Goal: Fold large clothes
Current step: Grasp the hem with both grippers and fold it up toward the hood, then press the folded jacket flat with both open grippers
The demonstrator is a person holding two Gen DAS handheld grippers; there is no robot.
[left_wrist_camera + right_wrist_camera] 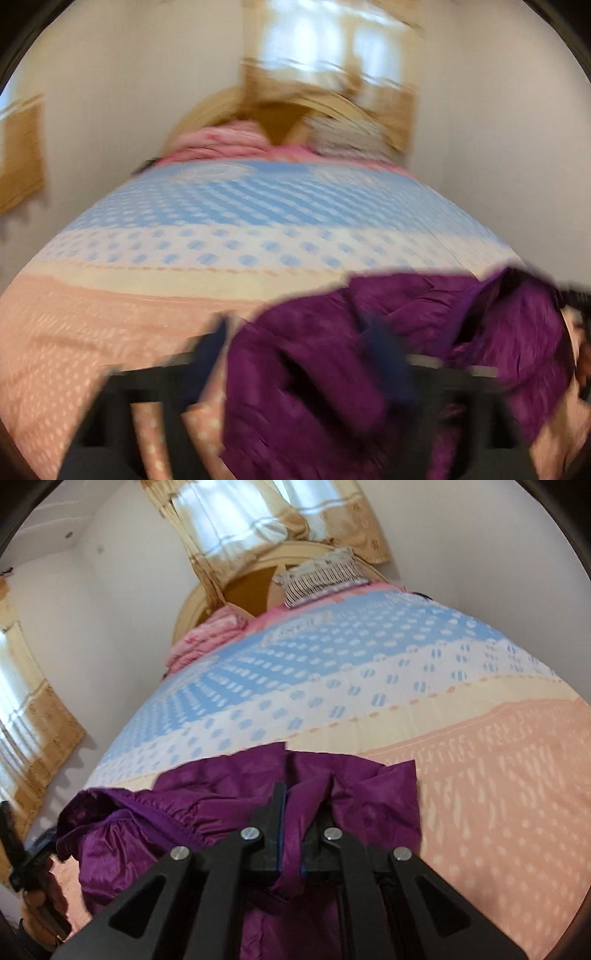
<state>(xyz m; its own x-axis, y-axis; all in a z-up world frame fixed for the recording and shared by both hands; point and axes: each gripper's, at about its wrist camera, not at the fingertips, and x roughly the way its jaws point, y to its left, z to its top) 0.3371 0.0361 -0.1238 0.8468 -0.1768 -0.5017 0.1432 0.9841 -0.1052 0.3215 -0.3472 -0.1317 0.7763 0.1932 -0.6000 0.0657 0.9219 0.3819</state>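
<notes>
A shiny purple puffer jacket [229, 786] lies crumpled at the near edge of the bed. My right gripper [295, 805] is shut on a fold of the jacket, with purple cloth pinched between its blue-padded fingers [277, 812]. In the blurred left wrist view the jacket [369, 332] spreads from the centre to the right. My left gripper [299, 354] has its fingers wide apart, with jacket cloth lying between them; the left finger [210, 354] is over the bedspread.
The bed [480, 757] carries a blue, white and peach dotted bedspread. A pink folded blanket [207, 635] and a striped pillow [321, 576] lie by the wooden headboard. Curtained windows [236, 513] are behind. The left gripper's handle and hand [33, 867] show at the left edge.
</notes>
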